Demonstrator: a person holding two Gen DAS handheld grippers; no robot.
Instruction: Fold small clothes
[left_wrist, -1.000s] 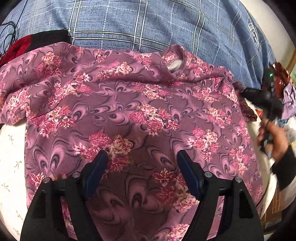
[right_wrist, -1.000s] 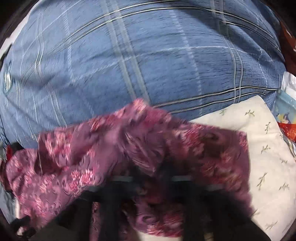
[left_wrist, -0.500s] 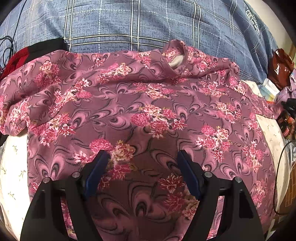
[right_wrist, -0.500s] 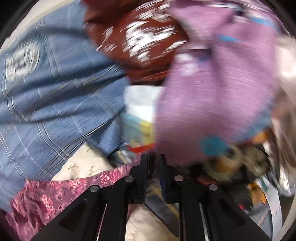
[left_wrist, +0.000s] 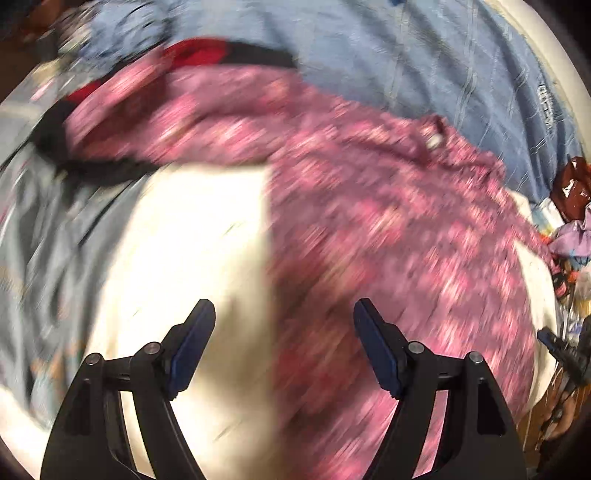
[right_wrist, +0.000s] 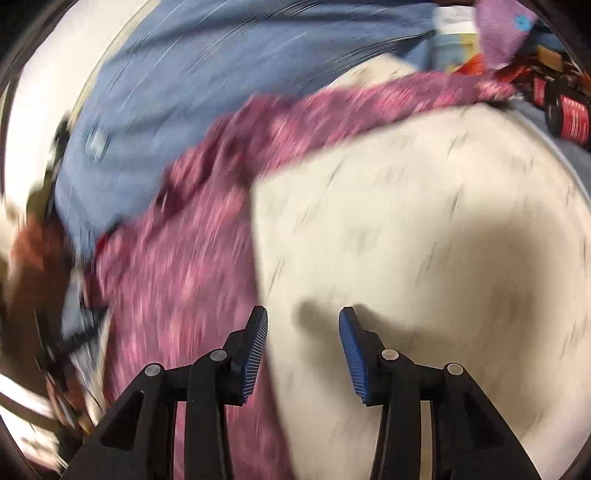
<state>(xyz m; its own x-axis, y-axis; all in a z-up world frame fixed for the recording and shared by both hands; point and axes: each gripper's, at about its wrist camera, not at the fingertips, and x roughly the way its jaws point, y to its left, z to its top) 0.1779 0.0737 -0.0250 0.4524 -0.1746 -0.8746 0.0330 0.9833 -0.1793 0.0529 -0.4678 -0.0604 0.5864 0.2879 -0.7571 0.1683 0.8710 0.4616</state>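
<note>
Both empty, left hand-held gripper spread, right hand-held gripper opening beside shirt; rushing risks pinching cream sheet underneath instead of hem.

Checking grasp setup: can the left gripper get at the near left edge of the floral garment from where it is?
Probably yes. The left gripper hangs open and empty right over that edge of the floral garment on the cream sheet, with nothing between.
</note>
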